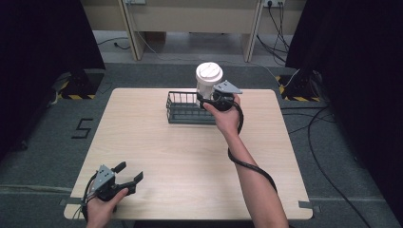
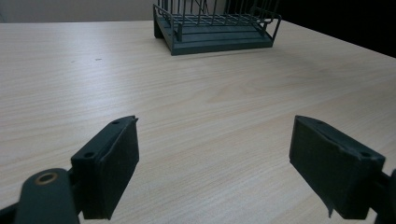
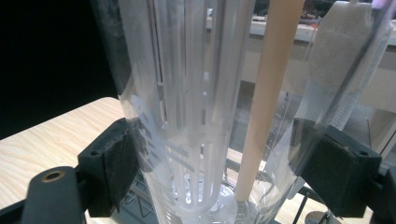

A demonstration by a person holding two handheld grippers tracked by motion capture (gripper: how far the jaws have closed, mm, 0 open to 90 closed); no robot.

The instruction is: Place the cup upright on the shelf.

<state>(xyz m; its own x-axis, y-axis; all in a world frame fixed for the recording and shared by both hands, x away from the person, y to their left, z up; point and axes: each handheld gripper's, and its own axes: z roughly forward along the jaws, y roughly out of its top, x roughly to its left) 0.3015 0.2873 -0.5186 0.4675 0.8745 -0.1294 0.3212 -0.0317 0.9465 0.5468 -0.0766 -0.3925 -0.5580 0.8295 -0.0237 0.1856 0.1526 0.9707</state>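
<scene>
Your pale woodgrain bench (image 1: 180, 152) stands on grey carpet. Your right tool (image 1: 209, 100) clamps the clear, white-lidded cup (image 1: 208, 78) above the dark wire basket (image 1: 183, 108); your left tool (image 1: 127, 173) gapes, holding nothing.

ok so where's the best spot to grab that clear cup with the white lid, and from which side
Probably the mid wall of the clear cup, below the white lid, approached level from the person's side. It stands upright over the wire basket with round, smooth walls, so jaws across its width fit best, as the right gripper has it now. The left gripper rests open.
</scene>
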